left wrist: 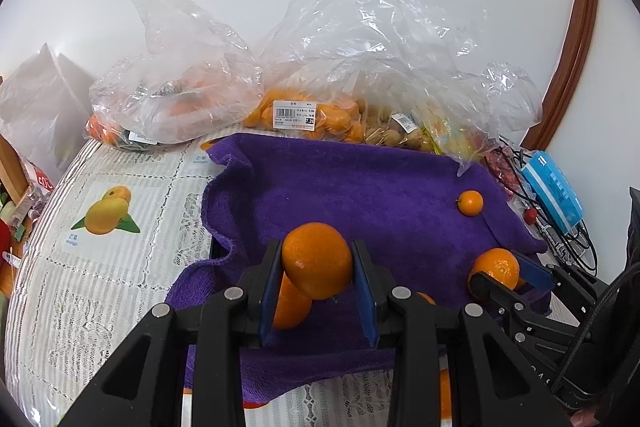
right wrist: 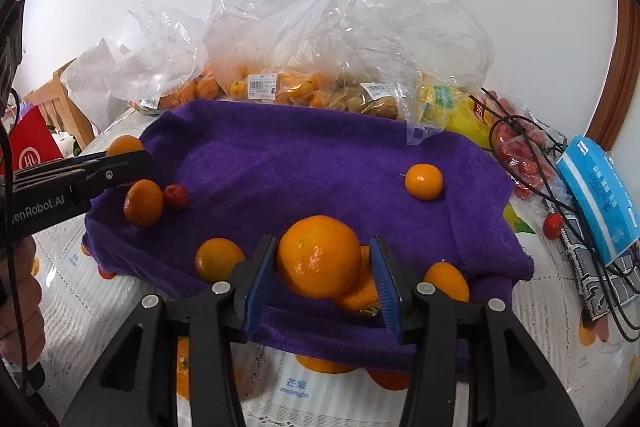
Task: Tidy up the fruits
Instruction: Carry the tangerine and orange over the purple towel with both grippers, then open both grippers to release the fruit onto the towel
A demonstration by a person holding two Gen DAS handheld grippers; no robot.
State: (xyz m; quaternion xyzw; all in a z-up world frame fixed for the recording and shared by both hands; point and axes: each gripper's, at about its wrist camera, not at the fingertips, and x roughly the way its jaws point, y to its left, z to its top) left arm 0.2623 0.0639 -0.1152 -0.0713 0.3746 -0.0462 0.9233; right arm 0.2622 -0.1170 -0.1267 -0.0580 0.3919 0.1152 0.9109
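The left tool pinches a round orange citrus fruit, lifted above the purple terry towel spread on the desk. At four o'clock from it, the right tool brackets a larger orange: its left pad touches, its right pad shows a sliver of gap — so this grip looks loosened, not firm. Best to let that orange settle beside its neighbour at five o'clock before backing straight off — no sideways nudge, since round fruit would likely roll.

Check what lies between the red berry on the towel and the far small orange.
Only bare towel between berry and orange, in the right wrist view.
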